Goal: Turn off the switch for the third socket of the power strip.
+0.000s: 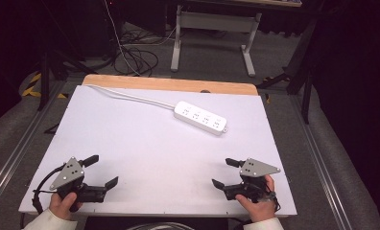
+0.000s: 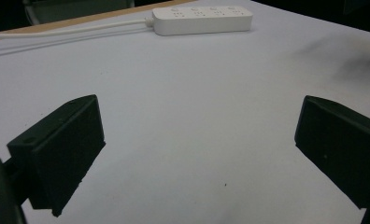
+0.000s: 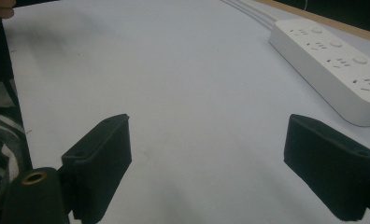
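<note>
A dim lab or studio workspace. Black curtains (image 1: 356, 72) surround it, loose cables (image 1: 135, 57) lie on grey carpet, and a white board (image 1: 145, 143) covers the table.

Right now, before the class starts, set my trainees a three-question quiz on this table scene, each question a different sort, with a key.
1. True or false: the left gripper is shut on the power strip.
2. Multiple choice. The power strip's white cord runs toward: A) the far left corner of the white table top; B) the near right corner; C) the right gripper.
3. Fill in: the power strip has ___ socket groups along its top.

Key
1. False: its jaws stand wide apart over bare table, well short of the strip.
2. A.
3. Four.
</note>
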Action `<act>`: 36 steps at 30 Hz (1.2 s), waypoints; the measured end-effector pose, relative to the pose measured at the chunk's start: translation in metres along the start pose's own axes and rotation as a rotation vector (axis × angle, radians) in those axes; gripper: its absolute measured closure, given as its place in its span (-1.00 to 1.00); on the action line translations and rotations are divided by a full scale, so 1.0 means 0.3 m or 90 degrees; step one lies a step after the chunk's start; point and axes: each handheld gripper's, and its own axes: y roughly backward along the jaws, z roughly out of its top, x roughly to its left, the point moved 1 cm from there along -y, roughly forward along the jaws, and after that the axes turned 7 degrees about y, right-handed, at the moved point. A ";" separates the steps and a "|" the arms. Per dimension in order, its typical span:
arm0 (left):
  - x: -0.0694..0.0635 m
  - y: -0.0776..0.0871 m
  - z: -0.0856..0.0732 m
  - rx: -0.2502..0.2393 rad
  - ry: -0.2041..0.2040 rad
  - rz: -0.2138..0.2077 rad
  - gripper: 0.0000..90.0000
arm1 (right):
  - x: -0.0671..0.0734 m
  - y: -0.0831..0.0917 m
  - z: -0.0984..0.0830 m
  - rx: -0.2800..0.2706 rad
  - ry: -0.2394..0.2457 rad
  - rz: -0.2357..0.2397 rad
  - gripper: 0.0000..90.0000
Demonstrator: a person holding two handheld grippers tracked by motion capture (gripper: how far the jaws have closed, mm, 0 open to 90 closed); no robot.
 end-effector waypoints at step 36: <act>-0.015 0.005 0.008 0.011 -0.039 0.037 -0.95 | -0.007 0.001 0.059 0.034 0.032 -0.010 -0.26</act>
